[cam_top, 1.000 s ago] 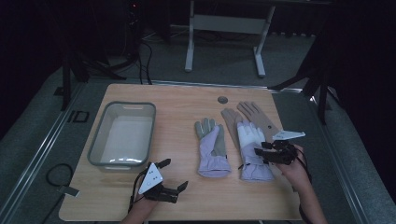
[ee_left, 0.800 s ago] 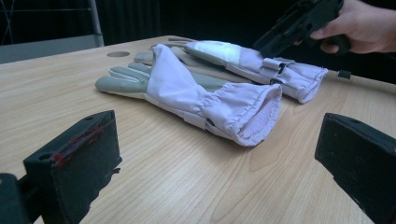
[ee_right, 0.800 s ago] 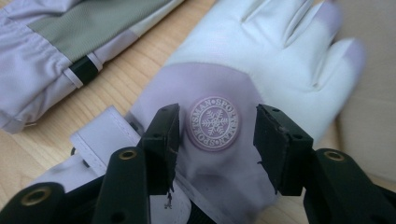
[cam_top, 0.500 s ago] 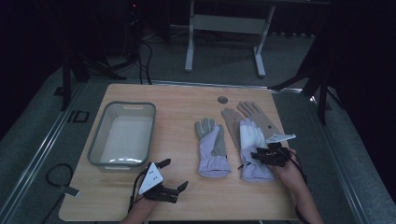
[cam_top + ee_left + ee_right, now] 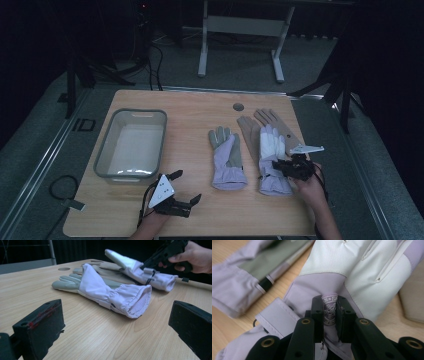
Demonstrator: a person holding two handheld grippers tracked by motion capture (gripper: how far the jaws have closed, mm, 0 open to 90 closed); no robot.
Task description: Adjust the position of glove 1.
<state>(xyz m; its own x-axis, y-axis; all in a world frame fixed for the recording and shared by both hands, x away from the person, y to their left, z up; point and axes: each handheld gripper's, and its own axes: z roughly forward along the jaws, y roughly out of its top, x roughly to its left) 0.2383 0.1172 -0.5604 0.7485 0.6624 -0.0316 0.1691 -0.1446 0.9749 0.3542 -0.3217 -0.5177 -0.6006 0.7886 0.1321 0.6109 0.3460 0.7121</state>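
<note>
Two gloves right of the grey tub point(image 5: 131, 145): left gripper point(image 5: 182, 190) idles wide open and empty just below the tub; left glove point(image 5: 227, 159) untouched; right gripper point(image 5: 329, 312) has just been closing, now pinching the right glove's point(image 5: 272, 160) wrist fabric, likely ready to lift

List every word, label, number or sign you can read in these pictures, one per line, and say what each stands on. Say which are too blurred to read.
"ID": on the floor mat left of the table, in the high view.
Round printed emblem, lettering "SA…" partly readable, the rest too small and creased: on the purple fabric fold of the white-backed glove, pinched by the right gripper.
Nothing else readable.
</note>
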